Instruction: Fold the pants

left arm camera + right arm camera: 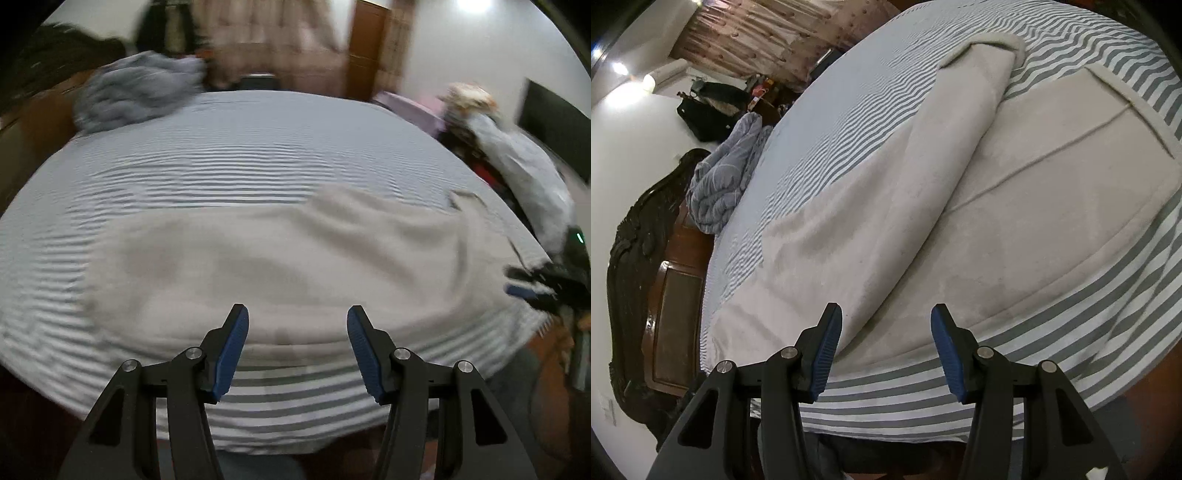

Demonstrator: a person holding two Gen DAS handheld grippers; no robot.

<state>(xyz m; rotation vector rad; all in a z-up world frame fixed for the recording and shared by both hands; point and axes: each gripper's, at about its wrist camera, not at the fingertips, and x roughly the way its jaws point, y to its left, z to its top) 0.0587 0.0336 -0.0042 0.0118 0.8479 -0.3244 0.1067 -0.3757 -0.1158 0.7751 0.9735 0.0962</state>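
Note:
Light beige pants (280, 258) lie spread on a grey-and-white striped bed (240, 147). My left gripper (297, 317) is open and empty, just above the pants' near edge. In the right wrist view the pants (1015, 206) lie with one leg (945, 147) crossing over the other, the waistband at the far right. My right gripper (886, 317) is open and empty, above the near edge of the pants. The right gripper also shows blurred at the right edge of the left wrist view (532, 286).
A crumpled blue-grey blanket (136, 92) (720, 184) lies at the head of the bed by a dark carved wooden headboard (639, 240). A pile of clothes (517, 155) stands beside the bed. The striped bed edge (923, 406) is just below my grippers.

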